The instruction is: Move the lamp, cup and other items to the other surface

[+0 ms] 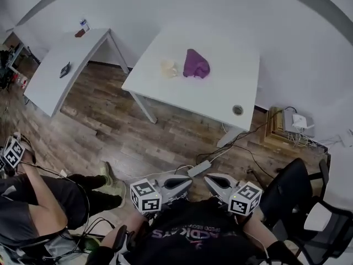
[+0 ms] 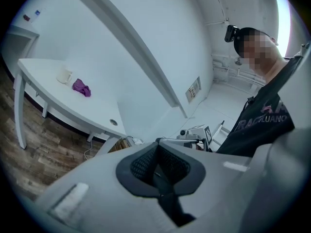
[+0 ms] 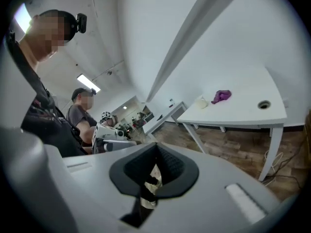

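Tools sit low in the head view, at about 6 o'clock, drawn in close to the person's dark shirt. The left tool (image 1: 186,182) and the right tool (image 1: 212,180) angle toward each other with their tips near but apart. In the left gripper view the dark pads (image 2: 146,161) are clenched together with nothing between them. The right gripper view shows that tool's jaws clenched too, gripping nothing.

Well away from both tools, toward 12 o'clock, stands the near surface (image 1: 220,95), a white top on white legs. A cream cup (image 1: 169,68) rests on it, and a purple cloth (image 1: 196,64) lies just beside the cup at its 3 o'clock. A round cable hole (image 1: 237,110) sits in the top near its 5 o'clock corner.

Toward 10 o'clock is the far surface (image 1: 52,90), also white. It carries a small black item (image 1: 65,69) around its middle and two small things at its far end, too small to name.

On the wooden floor (image 1: 127,131) between the person and the near surface lies a grey power strip (image 1: 198,168) with cables. A second person (image 1: 33,203) sits at 8 o'clock, and a black office chair (image 1: 309,214) stands at 4 o'clock
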Demonstrator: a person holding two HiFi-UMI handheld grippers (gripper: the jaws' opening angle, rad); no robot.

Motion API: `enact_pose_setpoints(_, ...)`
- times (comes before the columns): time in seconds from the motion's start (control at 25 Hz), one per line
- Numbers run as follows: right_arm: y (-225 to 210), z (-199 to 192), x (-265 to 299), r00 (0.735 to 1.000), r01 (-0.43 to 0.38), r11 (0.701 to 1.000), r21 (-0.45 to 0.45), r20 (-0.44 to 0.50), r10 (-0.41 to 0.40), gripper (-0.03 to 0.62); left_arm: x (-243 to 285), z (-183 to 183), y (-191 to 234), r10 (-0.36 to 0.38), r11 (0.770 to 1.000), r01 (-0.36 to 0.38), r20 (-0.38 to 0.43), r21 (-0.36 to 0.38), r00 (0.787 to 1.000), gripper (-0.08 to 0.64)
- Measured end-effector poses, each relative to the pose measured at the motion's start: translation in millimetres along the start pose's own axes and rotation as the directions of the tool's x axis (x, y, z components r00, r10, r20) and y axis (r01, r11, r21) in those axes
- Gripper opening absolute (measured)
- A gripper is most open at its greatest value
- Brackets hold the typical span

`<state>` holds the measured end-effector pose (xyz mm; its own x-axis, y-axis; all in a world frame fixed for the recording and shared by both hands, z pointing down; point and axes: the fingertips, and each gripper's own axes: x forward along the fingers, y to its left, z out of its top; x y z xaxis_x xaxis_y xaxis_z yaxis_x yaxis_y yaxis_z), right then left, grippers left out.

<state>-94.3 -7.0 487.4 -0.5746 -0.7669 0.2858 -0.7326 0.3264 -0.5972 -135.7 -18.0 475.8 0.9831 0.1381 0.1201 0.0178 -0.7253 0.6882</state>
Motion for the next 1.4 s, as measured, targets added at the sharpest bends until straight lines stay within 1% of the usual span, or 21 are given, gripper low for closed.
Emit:
enact_pose_setpoints(0.08,9.2,3.4,6.5,0.998,-0.045,0.997,-0.062,-0.052,0.041,0.005,-0.6,4.5,-2.7,0.011,1.0,-0.011,0.025,0.011,1.0,0.0)
enact_pose_setpoints(0.16,13.3,10.6,8.2,0.994,-0.073,0.99,-0.119,-0.086,0.063,0.004,3.5,9.7,-5.1,0.02,0.999,-0.021,0.045,0.027,0.999,0.0)
enact_pose_setpoints(0.24,12.6,21.5,4.8,0.992,-0.082,0.981,-0.176,-0.105,0.065,0.003,11.3,16.0,-8.4,0.028,0.999,-0.031,0.072,0.041,0.997,0.0)
enact_pose_setpoints(0.36,6.4,40.7,-9.1,0.994,-0.073,0.969,-0.238,-0.095,0.052,0.005,27.5,23.5,-14.5,0.041,0.997,-0.047,0.101,0.063,0.994,0.0)
enact_pose_setpoints(0.44,3.8,45.7,-20.5,0.996,-0.067,0.969,-0.239,-0.079,0.049,0.005,36.8,24.4,-19.5,0.049,0.995,-0.057,0.09,0.085,0.995,0.0)
enact_pose_setpoints(0.52,0.4,43.1,-29.0,0.996,-0.06,0.972,-0.228,-0.075,0.044,0.004,44.2,23.5,-23.1,0.055,0.992,-0.063,0.07,0.112,0.996,0.0)
enact_pose_setpoints(0.6,-5.5,37.8,-34.7,0.996,-0.049,0.976,-0.214,-0.08,0.032,0.004,51.2,20.7,-24.0,0.056,0.99,-0.061,0.051,0.124,0.997,0.0)
enact_pose_setpoints(0.76,-17.6,25.3,-46.5,0.996,-0.015,0.988,-0.155,-0.086,0.001,0.005,67.3,7.9,-28.3,0.032,0.995,-0.032,0.006,0.098,0.999,0.0)
enact_pose_setpoints(0.92,-23.4,17.3,-52.2,0.996,0.0,0.991,-0.135,-0.085,-0.012,0.005,73.4,1.6,-28.7,0.024,0.996,-0.023,-0.007,0.091,1.0,0.0)
enact_pose_setpoints(1.12,-21.4,12.8,-55.1,0.997,0.005,0.99,-0.14,-0.077,-0.016,0.005,72.2,-0.9,-30.8,0.025,0.995,-0.024,-0.01,0.1,1.0,0.0)
enact_pose_setpoints(1.4,-18.6,5.4,-64.6,0.997,0.008,0.991,-0.136,-0.074,-0.018,0.005,74.0,-7.8,-38.3,0.025,0.996,-0.024,-0.006,0.091,1.0,0.0)
